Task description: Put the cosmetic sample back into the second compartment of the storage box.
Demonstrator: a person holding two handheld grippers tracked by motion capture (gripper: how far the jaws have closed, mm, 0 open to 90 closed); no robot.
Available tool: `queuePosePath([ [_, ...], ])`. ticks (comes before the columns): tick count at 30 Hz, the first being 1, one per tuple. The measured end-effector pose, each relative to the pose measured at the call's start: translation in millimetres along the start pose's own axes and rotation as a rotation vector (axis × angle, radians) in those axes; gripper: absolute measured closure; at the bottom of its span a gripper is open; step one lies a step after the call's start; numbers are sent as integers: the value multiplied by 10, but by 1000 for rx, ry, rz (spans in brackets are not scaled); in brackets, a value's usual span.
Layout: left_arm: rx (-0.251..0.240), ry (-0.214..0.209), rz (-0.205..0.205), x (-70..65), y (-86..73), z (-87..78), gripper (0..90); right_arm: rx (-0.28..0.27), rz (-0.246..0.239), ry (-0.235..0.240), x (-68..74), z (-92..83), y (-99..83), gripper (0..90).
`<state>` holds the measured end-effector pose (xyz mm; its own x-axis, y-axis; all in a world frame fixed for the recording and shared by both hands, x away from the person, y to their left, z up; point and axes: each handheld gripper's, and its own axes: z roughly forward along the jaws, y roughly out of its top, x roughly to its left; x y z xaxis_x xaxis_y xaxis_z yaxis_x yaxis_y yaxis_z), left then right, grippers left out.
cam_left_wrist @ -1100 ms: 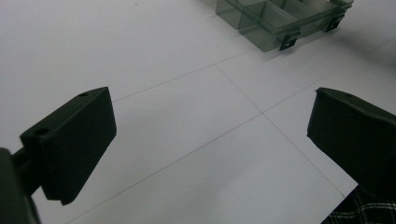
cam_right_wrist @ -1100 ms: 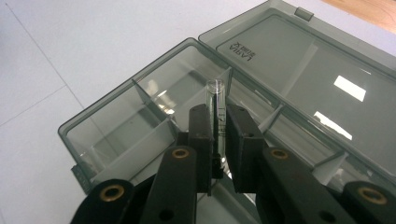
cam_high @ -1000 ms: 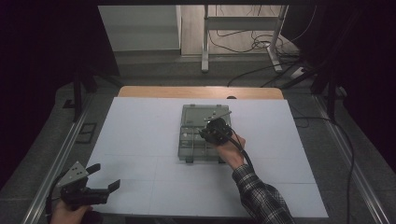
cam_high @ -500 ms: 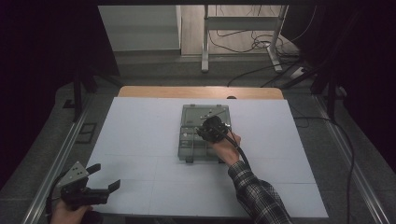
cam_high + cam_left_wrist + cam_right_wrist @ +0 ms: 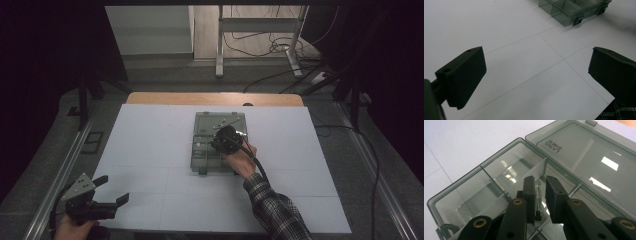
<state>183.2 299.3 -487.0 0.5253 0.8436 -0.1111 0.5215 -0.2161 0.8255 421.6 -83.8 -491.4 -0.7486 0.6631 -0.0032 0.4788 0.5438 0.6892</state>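
Note:
A clear grey compartment box lies open in the middle of the white table, its lid folded back flat. My right gripper hovers over the box with its jaws pointing down into a compartment. The jaws stand a narrow gap apart. A thin clear rod with a black tip lies in that gap, close to the left jaw and apart from the right one. My left gripper rests at the table's near left corner, wide open with nothing between its jaws.
Dividers split the box into several compartments; those I see hold nothing. The white table sheet spreads around the box. A wooden edge runs along the far side. The plaid sleeve reaches in from the bottom.
My right gripper has shifted slightly to the left over the box. The left gripper has stayed where it was.

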Motion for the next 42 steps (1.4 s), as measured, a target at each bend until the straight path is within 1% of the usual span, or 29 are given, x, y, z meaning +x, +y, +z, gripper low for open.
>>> queuePosePath([
  [5,0,-1,2,-3,1,2,20,9,1,17,3,-25,-4,742],
  [10,1,-1,4,-4,2,3,19,11,5,32,22,-75,2,670],
  [12,1,-1,4,-5,2,3,20,9,4,37,24,-80,2,657],
  [13,1,0,5,-5,2,3,20,9,11,41,33,-96,1,638],
  [15,0,-2,5,-6,2,3,20,11,12,47,36,-106,0,633],
  [16,0,-2,5,-6,2,2,19,6,8,56,36,-112,-3,622],
  [17,-1,-2,5,-6,1,2,20,-9,10,67,49,-136,-5,592],
  [19,-2,-2,4,-4,0,-1,19,-17,8,72,53,-146,-7,581],
  [21,-2,-3,5,-3,0,-2,20,-25,8,68,58,-167,-6,558],
  [26,-2,-4,5,-2,0,-2,19,-32,26,84,51,-198,-11,486],
  [35,-4,-5,4,1,0,-3,20,-45,47,81,54,-242,-23,365],
  [37,-4,-6,3,2,0,-4,20,-42,44,82,60,-258,-29,357],
  [40,-5,-6,2,3,-1,-5,19,-37,45,96,59,-280,-36,356],
  [42,-5,-7,1,2,-1,-5,20,-34,41,91,64,-297,-37,334],
])
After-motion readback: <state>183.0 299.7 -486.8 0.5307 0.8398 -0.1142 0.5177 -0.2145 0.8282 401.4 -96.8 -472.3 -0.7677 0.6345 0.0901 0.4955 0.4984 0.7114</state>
